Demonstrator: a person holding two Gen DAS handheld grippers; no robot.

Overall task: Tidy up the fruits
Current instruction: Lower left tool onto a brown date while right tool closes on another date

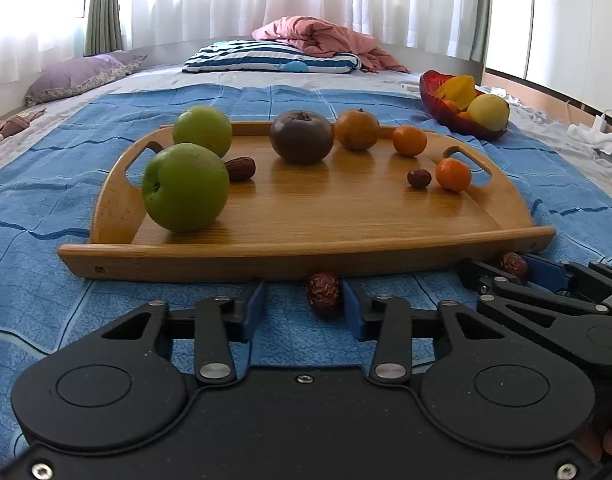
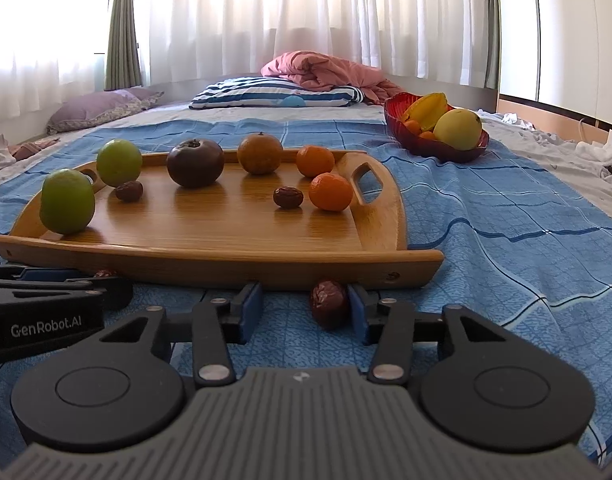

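Observation:
A wooden tray (image 1: pixel 306 252) (image 2: pixel 226 258) on the blue bedspread holds two green apples (image 1: pixel 185 187), a dark round fruit (image 1: pixel 301 137), a brownish orange (image 1: pixel 357 129), two small oranges (image 1: pixel 453 175) and two red dates (image 1: pixel 419 178). My left gripper (image 1: pixel 304 304) is open, low on the bedspread before the tray; a wrinkled red date (image 1: pixel 324 294) lies between its fingers, against the right pad. My right gripper (image 2: pixel 304 306) is open too, with another red date (image 2: pixel 329 307) between its fingers, against the right pad. The right gripper also shows in the left wrist view (image 1: pixel 518 270).
A red glass bowl (image 1: pixel 458 122) (image 2: pixel 438 146) with a yellow pear, starfruit and small oranges sits on the bed at the far right. Pillows (image 1: pixel 274 58) and a pink blanket (image 1: pixel 326 38) lie at the bed's far end. White clothes (image 1: pixel 598 136) lie at the right edge.

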